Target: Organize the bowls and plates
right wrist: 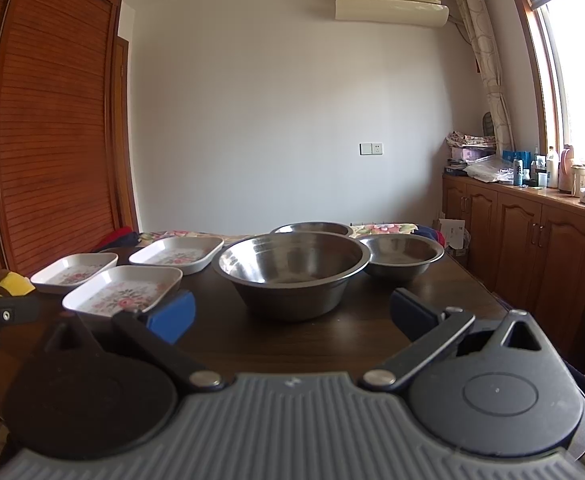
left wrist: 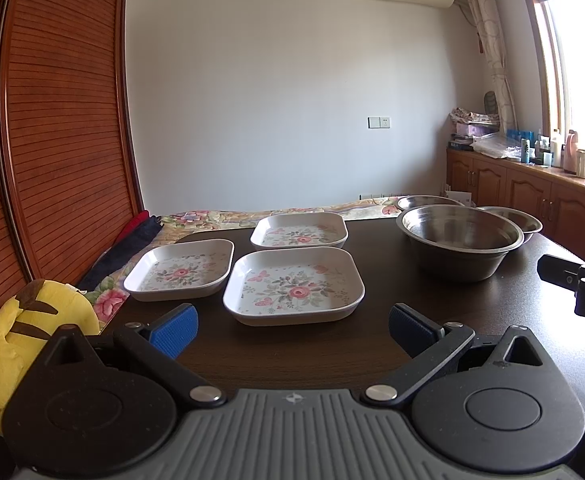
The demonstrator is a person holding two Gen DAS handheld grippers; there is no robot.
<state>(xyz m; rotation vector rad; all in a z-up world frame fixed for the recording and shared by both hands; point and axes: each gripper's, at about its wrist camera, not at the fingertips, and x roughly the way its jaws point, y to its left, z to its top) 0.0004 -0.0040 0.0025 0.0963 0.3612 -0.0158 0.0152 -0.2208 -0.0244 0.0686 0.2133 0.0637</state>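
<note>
With both the left tool and right tool spread and empty, the left should pinch the rim of the plate nearest the counter's front edge and stack it squarely.

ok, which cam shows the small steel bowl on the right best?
Right wrist: the small steel bowl shows nearly whole, rim and inside clear, just behind the large steel bowl. In the left wrist view it is mostly hidden behind the large bowl; only its right part shows.

Dark table, three floral plates, seemingly three steel bowls
</note>
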